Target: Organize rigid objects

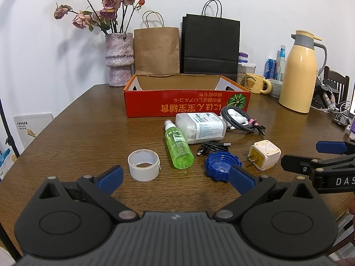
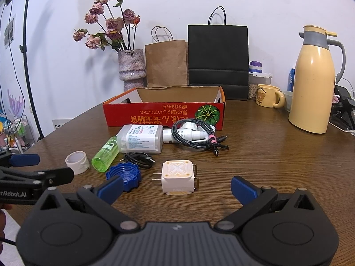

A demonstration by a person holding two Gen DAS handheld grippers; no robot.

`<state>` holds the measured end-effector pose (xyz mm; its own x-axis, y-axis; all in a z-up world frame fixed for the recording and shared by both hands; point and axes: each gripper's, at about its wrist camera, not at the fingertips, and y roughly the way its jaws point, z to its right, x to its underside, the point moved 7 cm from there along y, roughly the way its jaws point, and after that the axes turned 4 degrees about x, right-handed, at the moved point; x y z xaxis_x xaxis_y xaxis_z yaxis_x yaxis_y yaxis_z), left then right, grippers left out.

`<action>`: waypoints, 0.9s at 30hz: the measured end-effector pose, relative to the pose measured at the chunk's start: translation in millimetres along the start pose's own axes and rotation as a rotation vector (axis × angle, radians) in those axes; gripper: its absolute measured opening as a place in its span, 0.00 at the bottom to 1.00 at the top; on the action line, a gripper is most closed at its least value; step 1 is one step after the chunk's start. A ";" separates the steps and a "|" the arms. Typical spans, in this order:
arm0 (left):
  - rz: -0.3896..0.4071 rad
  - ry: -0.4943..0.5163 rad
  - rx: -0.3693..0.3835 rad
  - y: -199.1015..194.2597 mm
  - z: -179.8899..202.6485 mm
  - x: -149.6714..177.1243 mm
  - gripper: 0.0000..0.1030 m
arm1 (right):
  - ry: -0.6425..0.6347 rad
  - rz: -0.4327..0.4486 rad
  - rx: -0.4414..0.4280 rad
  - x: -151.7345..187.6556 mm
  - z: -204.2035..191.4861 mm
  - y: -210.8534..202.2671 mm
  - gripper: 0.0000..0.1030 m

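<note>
A red cardboard box [image 1: 186, 104] [image 2: 164, 116] stands open on the brown table. In front of it lie a white tape roll [image 1: 143, 165] [image 2: 77, 162], a green spray bottle [image 1: 178, 148] [image 2: 106, 154], a clear white bottle [image 1: 200, 128] [image 2: 142, 140], a blue ridged cap [image 1: 221, 166] [image 2: 124, 174], a white plug adapter [image 1: 264, 156] [image 2: 178, 177], a black cable [image 1: 213, 147] [image 2: 138, 158] and a braided cable coil [image 1: 240, 119] [image 2: 195, 135]. My left gripper [image 1: 176, 176] is open, just short of the tape and cap. My right gripper [image 2: 176, 187] is open around the adapter's near end.
Against the wall stand a vase of dried roses [image 1: 118, 59], a brown paper bag [image 1: 156, 49] and a black bag [image 1: 210, 44]. A yellow thermos [image 2: 312, 82], a bear mug [image 2: 267, 95] and jars sit at the right. Cables lie at the far right edge [image 1: 332, 106].
</note>
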<state>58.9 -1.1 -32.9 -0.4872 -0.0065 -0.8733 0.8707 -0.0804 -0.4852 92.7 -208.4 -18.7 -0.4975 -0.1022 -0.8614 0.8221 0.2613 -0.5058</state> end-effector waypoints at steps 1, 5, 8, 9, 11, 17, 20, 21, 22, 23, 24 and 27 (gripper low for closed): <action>0.001 0.000 0.000 0.3 0.1 0.0 1.00 | 0.001 -0.001 -0.001 1.3 0.8 -1.4 1.00; 0.002 0.000 -0.001 0.2 0.3 0.4 1.00 | 0.000 0.000 0.000 1.0 1.1 -2.2 1.00; 0.002 -0.001 -0.001 0.2 0.3 0.3 1.00 | 0.000 -0.001 0.000 1.1 0.9 -2.0 1.00; 0.001 -0.001 0.000 0.1 0.3 0.3 1.00 | 0.000 -0.001 0.000 1.1 0.2 -1.4 1.00; 0.001 -0.001 0.000 0.2 0.2 0.3 1.00 | 0.000 -0.002 0.000 1.1 1.5 -2.1 1.00; 0.002 -0.001 0.000 0.1 0.1 0.4 1.00 | 0.000 -0.001 0.001 1.4 0.7 -2.1 1.00; 0.003 -0.001 0.000 0.0 0.0 0.3 1.00 | -0.001 -0.001 0.001 1.3 0.5 -2.0 1.00; 0.003 -0.002 0.001 0.3 0.0 0.3 1.00 | -0.002 0.000 0.001 1.3 1.7 -3.5 1.00; 0.003 -0.002 0.001 0.8 0.3 0.3 1.00 | -0.002 0.000 0.001 1.3 1.0 -2.8 1.00; 0.003 -0.002 0.001 0.8 0.3 0.3 1.00 | -0.002 0.000 0.001 1.2 1.4 -3.1 1.00; 0.003 -0.002 0.001 0.8 0.3 0.3 1.00 | -0.002 0.000 0.001 1.2 1.7 -3.4 1.00; 0.003 -0.002 0.001 0.7 0.3 0.2 1.00 | -0.001 0.000 0.001 1.1 1.4 -3.2 1.00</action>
<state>59.4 -1.5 -33.4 -0.4843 -0.0090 -0.8748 0.8723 -0.0814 -0.4821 89.9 -210.7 -18.1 -0.4976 -0.1035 -0.8612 0.8221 0.2607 -0.5062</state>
